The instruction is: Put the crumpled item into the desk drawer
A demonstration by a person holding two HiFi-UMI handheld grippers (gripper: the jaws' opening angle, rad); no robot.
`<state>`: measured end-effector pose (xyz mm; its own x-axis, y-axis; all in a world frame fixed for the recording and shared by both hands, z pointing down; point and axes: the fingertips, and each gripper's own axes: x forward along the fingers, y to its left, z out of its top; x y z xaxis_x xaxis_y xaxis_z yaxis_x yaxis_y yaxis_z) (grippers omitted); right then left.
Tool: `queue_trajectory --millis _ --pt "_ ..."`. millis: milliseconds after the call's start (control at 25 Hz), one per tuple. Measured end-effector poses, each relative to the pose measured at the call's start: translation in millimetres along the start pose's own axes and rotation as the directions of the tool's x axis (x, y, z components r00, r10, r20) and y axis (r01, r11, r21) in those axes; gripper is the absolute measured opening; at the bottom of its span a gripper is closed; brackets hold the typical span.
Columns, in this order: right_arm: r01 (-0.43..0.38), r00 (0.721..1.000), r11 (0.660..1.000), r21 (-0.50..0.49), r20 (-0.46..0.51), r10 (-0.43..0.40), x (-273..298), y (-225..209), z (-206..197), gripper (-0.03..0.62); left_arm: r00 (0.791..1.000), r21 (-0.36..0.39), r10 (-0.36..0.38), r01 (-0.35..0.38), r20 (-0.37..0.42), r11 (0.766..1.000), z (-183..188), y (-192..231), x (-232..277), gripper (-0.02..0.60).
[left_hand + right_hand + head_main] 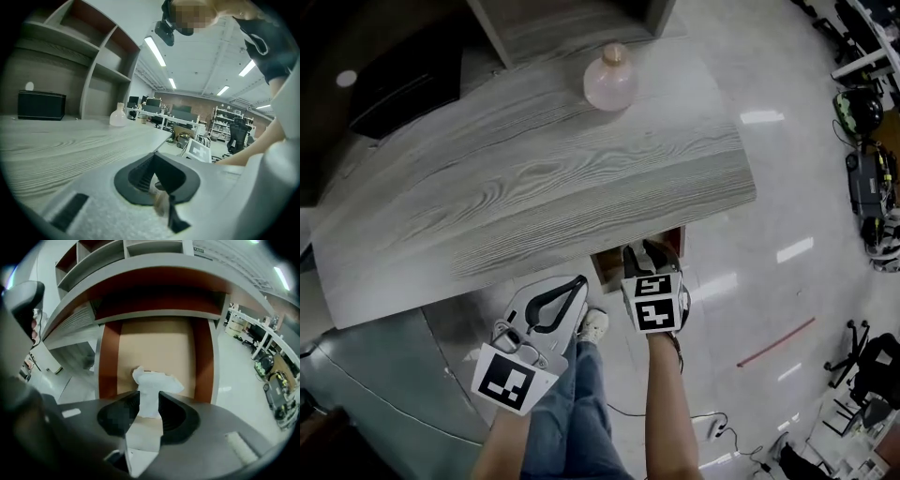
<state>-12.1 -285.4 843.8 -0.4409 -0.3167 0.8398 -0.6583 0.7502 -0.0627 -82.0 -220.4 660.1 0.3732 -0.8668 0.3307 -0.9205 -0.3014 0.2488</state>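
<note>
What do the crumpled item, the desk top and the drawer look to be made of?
Crumpled item: likely tissue or thin paper; white, matte, with soft creases.
Desk top: grey wood-grain board, probably laminate; matte, going by the even streaked grain.
Drawer: flat board with a tan floor and reddish-brown sides, perhaps coated wood or fibreboard.

Pink vase (pixel 610 80), black box (pixel 41 105), office chair (pixel 236 135)

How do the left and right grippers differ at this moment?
The left gripper has its jaws together and empty; the right gripper has them apart, with the crumpled white paper between them. The left gripper sits by the front edge of the desk top; the right gripper points into the open drawer. Each carries a marker cube.
</note>
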Motion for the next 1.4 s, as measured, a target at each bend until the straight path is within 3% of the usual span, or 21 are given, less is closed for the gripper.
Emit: queue_trajectory --millis 280,360,400,480,560,720,840,1040,1200,1320,1400 --pt "0.009 0.994 0.996 0.093 0.105 -0.019 -33 -8 16 0.139 1.0 0.008 0.016 -0.016 0.019 1.0 12 5 -7 0.003" --pt "0.028 0.983 0.99 0.137 0.178 -0.052 -60 -15 29 0.095 0.999 0.024 0.014 -0.015 0.042 1.0 29 4 -8 0.002" --pt "0.041 0.972 0.986 0.164 0.222 -0.077 -77 -20 36 0.035 0.998 0.038 0.011 -0.013 0.055 0.999 41 3 -10 0.002" --pt "0.061 0.937 0.973 0.222 0.322 -0.132 -119 -32 53 0.012 0.997 0.065 0.002 -0.008 0.08 0.998 69 -3 -14 0.002" --pt "0.076 0.878 0.96 0.271 0.438 -0.193 -172 -47 77 0.012 0.994 0.1 -0.012 0.002 0.106 0.995 103 -12 -18 0.002" --pt "0.114 0.703 0.937 0.33 0.639 -0.311 -283 -80 139 0.012 0.985 0.221 -0.065 0.028 0.159 0.975 175 -31 -24 0.002" --pt "0.127 0.587 0.926 0.356 0.725 -0.359 -352 -96 176 0.012 0.977 0.285 -0.086 0.028 0.194 0.958 217 -40 -30 0.002" --pt "0.155 0.434 0.921 0.357 0.813 -0.388 -453 -106 218 0.012 0.949 0.362 -0.122 0.01 0.29 0.932 299 -66 -47 0.002" --pt "0.182 0.341 0.918 0.353 0.853 -0.396 -512 -103 238 0.012 0.923 0.408 -0.15 -0.008 0.354 0.913 358 -86 -61 0.002" --pt "0.199 0.294 0.916 0.347 0.871 -0.394 -545 -96 244 0.012 0.905 0.414 -0.158 -0.021 0.394 0.91 387 -98 -74 0.002" --pt "0.202 0.278 0.914 0.352 0.874 -0.398 -559 -93 245 0.012 0.895 0.413 -0.161 -0.028 0.416 0.91 402 -105 -82 0.002"
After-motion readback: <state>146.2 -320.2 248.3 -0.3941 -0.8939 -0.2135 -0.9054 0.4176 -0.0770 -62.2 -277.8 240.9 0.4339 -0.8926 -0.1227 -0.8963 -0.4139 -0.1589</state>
